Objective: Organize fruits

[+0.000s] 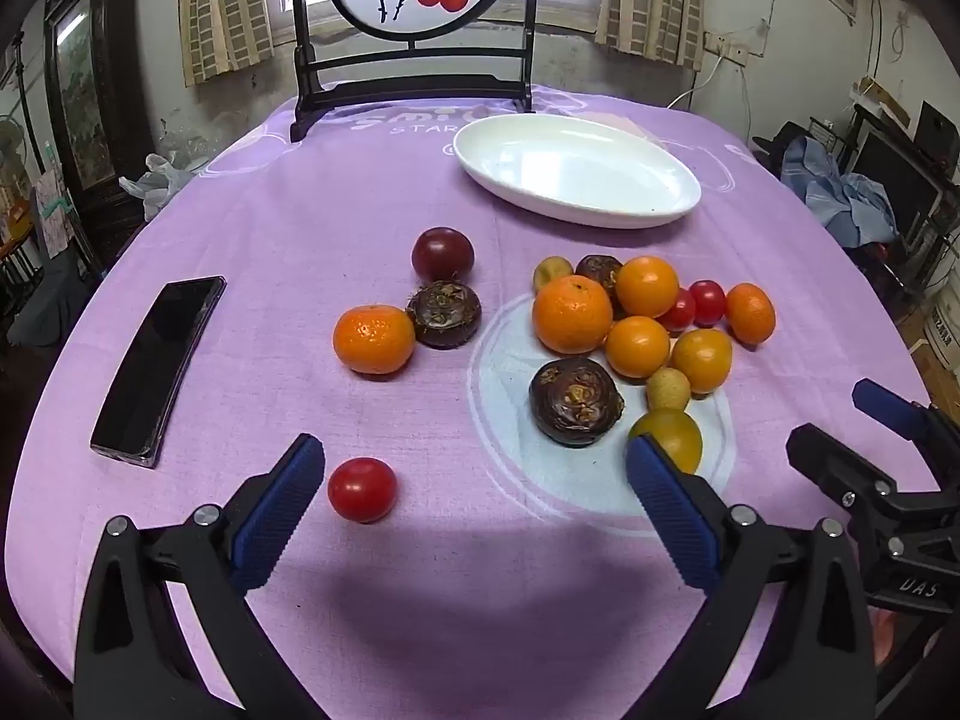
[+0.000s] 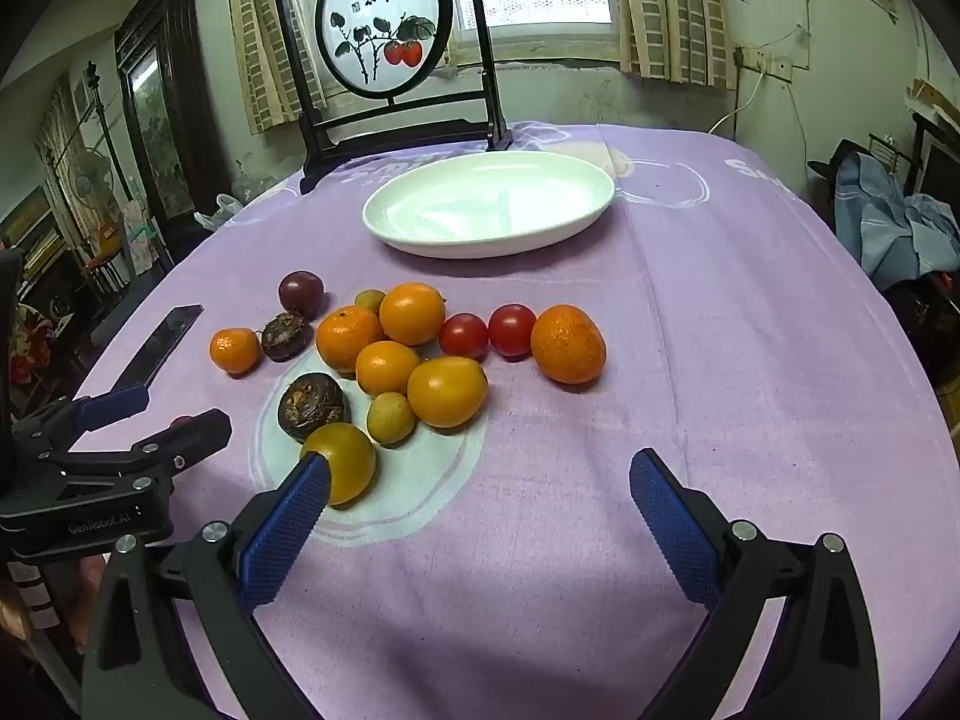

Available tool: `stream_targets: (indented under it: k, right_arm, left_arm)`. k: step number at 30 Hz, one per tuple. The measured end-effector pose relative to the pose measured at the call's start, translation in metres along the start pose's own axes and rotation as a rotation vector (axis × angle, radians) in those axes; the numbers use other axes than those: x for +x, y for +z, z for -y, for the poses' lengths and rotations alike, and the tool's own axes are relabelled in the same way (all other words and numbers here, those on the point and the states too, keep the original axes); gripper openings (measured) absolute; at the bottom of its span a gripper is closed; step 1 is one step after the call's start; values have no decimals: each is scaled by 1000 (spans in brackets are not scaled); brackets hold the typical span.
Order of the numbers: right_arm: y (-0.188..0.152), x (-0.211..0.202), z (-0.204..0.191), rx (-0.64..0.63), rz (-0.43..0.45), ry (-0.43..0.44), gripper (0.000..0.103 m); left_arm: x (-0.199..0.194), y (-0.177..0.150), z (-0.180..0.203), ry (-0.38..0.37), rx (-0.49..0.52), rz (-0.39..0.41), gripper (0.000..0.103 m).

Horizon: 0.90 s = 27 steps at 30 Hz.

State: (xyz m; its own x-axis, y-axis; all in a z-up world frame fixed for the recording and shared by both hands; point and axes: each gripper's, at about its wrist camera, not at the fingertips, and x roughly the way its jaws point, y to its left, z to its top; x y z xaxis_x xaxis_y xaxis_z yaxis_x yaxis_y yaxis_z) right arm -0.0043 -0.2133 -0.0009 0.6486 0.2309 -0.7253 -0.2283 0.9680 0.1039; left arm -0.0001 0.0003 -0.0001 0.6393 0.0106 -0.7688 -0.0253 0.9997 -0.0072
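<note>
While both grippers are held above the near edge of a table covered with a purple cloth (image 2: 720, 312), nothing is gripped by either of them. The left gripper (image 1: 474, 468) is spread fully, and a small red tomato (image 1: 362, 489) is seen on the cloth just beside its left finger, not touched. The right gripper (image 2: 480, 480) is spread fully as well; a yellow-green fruit (image 2: 345, 462) is partly covered by the tip of its left finger, and contact cannot be told.

On the body of the left gripper, in the right wrist view, the label "GenRobot.AI" is read. In the left wrist view the letters "DAS" are seen on the right gripper. On the cloth, white letters are partly read as "STAR", and "So" near the right side.

The fruits (image 2: 414, 360) are gathered in the middle of the table: oranges, small tomatoes and dark brown ones. The white oval plate (image 2: 414, 240) is placed behind them, with nothing in it. A black phone (image 1: 157, 363) is laid at the left. Chinese characters are painted on the round screen (image 2: 384, 18) at the far edge, above red fruits.
</note>
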Motion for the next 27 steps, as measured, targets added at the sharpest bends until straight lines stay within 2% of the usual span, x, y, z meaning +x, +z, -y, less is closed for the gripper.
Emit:
stream_targets:
  k: [11,16,27]
  right_arm:
    - [-2,-1,1,6,-4,-2,100]
    - [-3,0,2,0,2,-3,100]
    - [-5,-1,0,-1,-2,-4,100]
  left_arm:
    - [5,0,-1,-14,-20,-29,99]
    - [8,-5,1,30,-8,-45,99]
    - [9,-9,1,-11,1,-59,99]
